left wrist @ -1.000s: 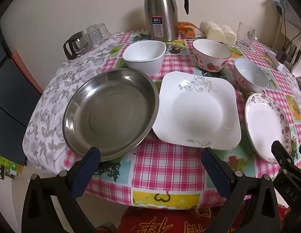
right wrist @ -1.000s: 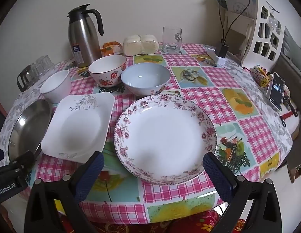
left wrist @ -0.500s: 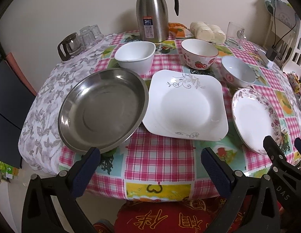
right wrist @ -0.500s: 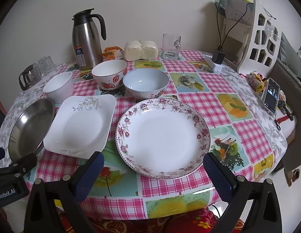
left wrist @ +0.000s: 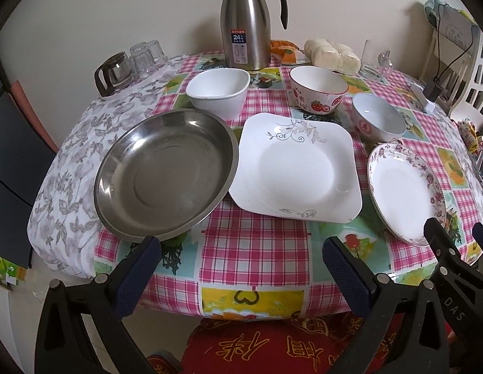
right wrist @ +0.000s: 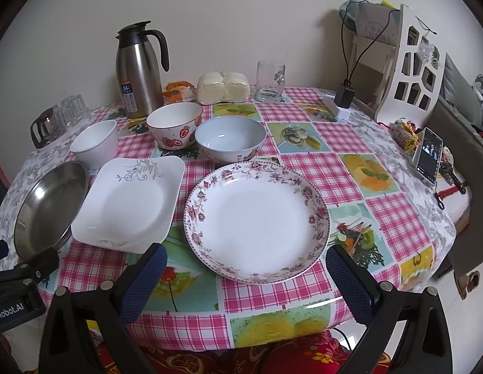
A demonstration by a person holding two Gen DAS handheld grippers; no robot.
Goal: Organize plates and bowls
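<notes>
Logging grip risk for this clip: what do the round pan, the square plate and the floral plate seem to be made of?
Round pan: looks like stainless steel, brushed grey with mirror-like glints on its rim.
Square plate: probably glazed ceramic or porcelain, glossy opaque white with a grey vine print.
Floral plate: likely the same, shiny white with a pink flower border.

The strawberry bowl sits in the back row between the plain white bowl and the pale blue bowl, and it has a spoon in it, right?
Not quite. The strawberry bowl does sit between the plain white bowl and the pale blue bowl, but it holds no spoon. The right wrist view looks into it and shows it empty.
</notes>
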